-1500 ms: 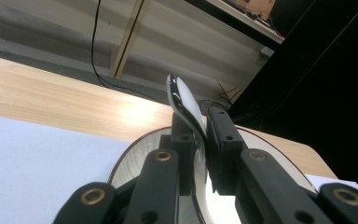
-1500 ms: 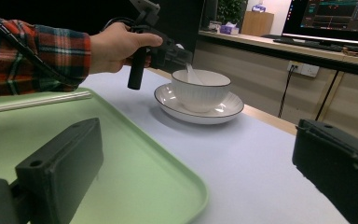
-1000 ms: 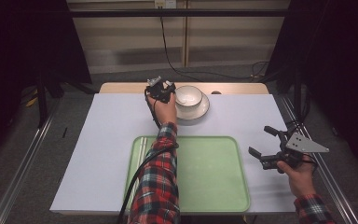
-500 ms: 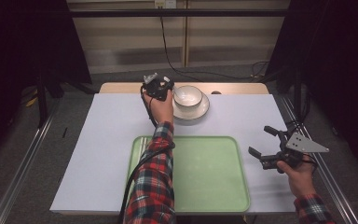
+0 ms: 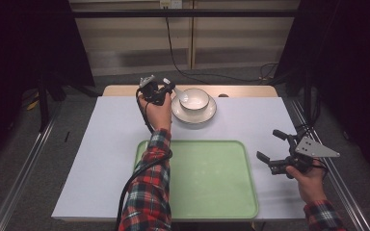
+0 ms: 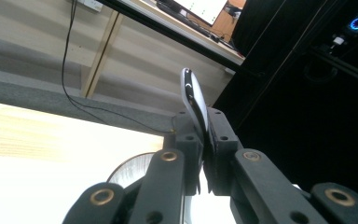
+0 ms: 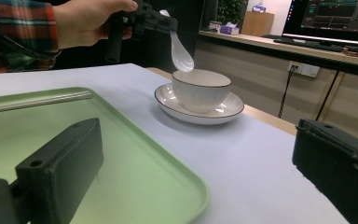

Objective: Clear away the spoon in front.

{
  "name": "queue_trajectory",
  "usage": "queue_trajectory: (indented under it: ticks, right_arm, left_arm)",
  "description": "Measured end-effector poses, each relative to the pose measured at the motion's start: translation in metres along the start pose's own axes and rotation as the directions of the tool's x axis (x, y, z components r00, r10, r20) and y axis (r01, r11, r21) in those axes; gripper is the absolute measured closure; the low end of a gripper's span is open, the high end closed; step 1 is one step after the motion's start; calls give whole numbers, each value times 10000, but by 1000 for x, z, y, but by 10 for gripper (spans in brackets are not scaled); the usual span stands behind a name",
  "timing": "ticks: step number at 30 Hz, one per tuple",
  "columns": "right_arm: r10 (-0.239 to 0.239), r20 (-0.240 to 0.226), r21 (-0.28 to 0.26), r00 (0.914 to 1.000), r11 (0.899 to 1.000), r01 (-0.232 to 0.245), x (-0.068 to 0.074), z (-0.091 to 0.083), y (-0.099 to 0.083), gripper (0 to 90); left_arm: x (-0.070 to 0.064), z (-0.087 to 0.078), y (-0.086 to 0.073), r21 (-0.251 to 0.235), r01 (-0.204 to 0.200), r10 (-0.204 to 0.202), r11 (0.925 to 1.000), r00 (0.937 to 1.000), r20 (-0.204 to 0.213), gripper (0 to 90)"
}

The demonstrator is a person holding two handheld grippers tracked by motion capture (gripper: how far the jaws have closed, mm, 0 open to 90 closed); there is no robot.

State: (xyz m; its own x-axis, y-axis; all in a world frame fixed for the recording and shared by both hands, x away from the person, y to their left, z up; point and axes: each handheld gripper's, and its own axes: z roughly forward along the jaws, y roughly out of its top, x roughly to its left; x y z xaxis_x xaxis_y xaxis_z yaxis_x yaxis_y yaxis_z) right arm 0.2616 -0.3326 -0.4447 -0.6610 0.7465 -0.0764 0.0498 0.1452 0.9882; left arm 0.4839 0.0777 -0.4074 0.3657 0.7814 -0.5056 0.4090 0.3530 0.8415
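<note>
My left gripper [image 5: 166, 88] hovers at the far side of the table, just left of a white ribbed bowl [image 5: 194, 98] standing on a white plate [image 5: 207, 114]. It is shut on a white ceramic spoon [image 7: 182, 51], gripped by the handle. The spoon's scoop hangs just above the bowl's rim. In the left gripper view the spoon's handle end [image 6: 191, 93] sticks up from between the shut jaws of my left gripper [image 6: 204, 140]. My right gripper [image 5: 269, 144] is open and holds nothing, off the green tray's [image 5: 207, 178] right edge.
The green tray has nothing on it and lies at the near middle of the white table cover [image 5: 96, 144]. A wooden table edge [image 5: 125, 90] runs behind the plate. Black cables trail along the person's plaid sleeve [image 5: 149, 192].
My left gripper has drifted a little left and away from the bowl, carrying the spoon. The right gripper has stayed where it was.
</note>
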Motion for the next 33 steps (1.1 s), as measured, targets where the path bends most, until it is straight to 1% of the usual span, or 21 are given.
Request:
queue_trajectory:
  ticks: [1, 6, 8, 9, 10, 11, 13, 14, 16, 18, 19, 20, 21, 22, 24, 25, 28, 30, 31, 32, 33]
  right_arm:
    - [7, -17, 4, 10000, 10000, -7, 0, 0, 0, 11]
    - [-6, 19, -22, 10000, 10000, 6, 0, 0, 0, 11]
    - [24, 25, -3, 10000, 10000, -24, 0, 0, 0, 11]
    - [-5, 16, -25, 10000, 10000, 5, 0, 0, 0, 11]
    - [3, 18, -6, 10000, 10000, -3, 0, 0, 0, 11]
    - [28, 39, -2, 10000, 10000, -28, 0, 0, 0, 11]
    - [-15, 12, 27, 10000, 10000, 15, 0, 0, 0, 11]
    - [-8, 6, 14, 10000, 10000, 8, 0, 0, 0, 11]
    - [-3, -3, 20, 10000, 10000, 3, 0, 1, 0, 11]
    - [-17, 2, 30, 10000, 10000, 17, 0, 1, 0, 11]
    - [-23, -2, 37, 10000, 10000, 23, 0, 1, 0, 11]
    - [-19, 4, 26, 10000, 10000, 19, 0, 1, 0, 11]
    - [-29, -10, 33, 10000, 10000, 29, 0, 1, 0, 11]
    - [-35, 2, 37, 10000, 10000, 35, 0, 1, 0, 11]
    - [-26, -17, 56, 10000, 10000, 26, 1, 1, 0, 11]
    - [-95, 0, 44, 10000, 9999, 95, 0, 1, 0, 11]
    - [-2, 31, 80, 10000, 10000, 2, 1, 2, 0, 11]
    - [-37, 22, 69, 10000, 10000, 37, 1, 2, 0, 11]
    - [-24, 24, 92, 10000, 10000, 24, 1, 2, 0, 11]
    - [-14, 29, 92, 10000, 10000, 14, 1, 2, 0, 11]
    - [-13, 29, 81, 10000, 10000, 13, 1, 1, 0, 11]
  left_arm:
    - [1, -2, 1, 10, -58, 58, 10000, 10000, 73, 857]
    - [2, -13, 4, -57, -45, 46, 10000, 9998, 181, 857]
    - [3, -18, 5, -87, 53, -52, 9999, 9998, 169, 857]
    - [5, -20, 6, -79, 57, -55, 10000, 9996, 285, 856]
    - [6, -22, 6, -79, 83, -80, 9999, 9995, 301, 857]
    - [7, -25, 7, -19, 1, 0, 10000, 9995, 320, 857]
    - [10, -31, 8, 18, -2, 1, 10000, 9996, 300, 857]
    - [11, -35, 9, 71, -96, 94, 9999, 9995, 304, 857]
    - [12, -40, 10, 110, -157, 155, 9998, 9996, 229, 857]
    - [15, -45, 11, 180, -268, 264, 9995, 9993, 256, 857]
    - [16, -48, 12, 233, -287, 282, 9993, 9994, 224, 857]
    - [17, -50, 12, 312, -258, 249, 9992, 9992, 305, 857]
    - [18, -53, 12, 347, -262, 254, 9991, 9994, 244, 858]
    - [18, -56, 13, 399, -233, 222, 9989, 9994, 281, 858]
    - [20, -62, 13, 603, -324, 301, 9977, 9988, 386, 858]
    - [20, -64, 14, 603, -267, 247, 9978, 9991, 333, 858]
    - [21, -71, 15, 923, -255, 219, 9954, 9990, 398, 858]
    - [22, -76, 15, 1137, -321, 270, 9930, 9986, 464, 858]
    - [23, -78, 16, 1246, -263, 193, 9919, 9982, 572, 858]
    - [23, -81, 16, 1259, -240, 168, 9918, 9982, 576, 858]
    - [23, -83, 16, 1273, -228, 142, 9916, 9976, 679, 858]
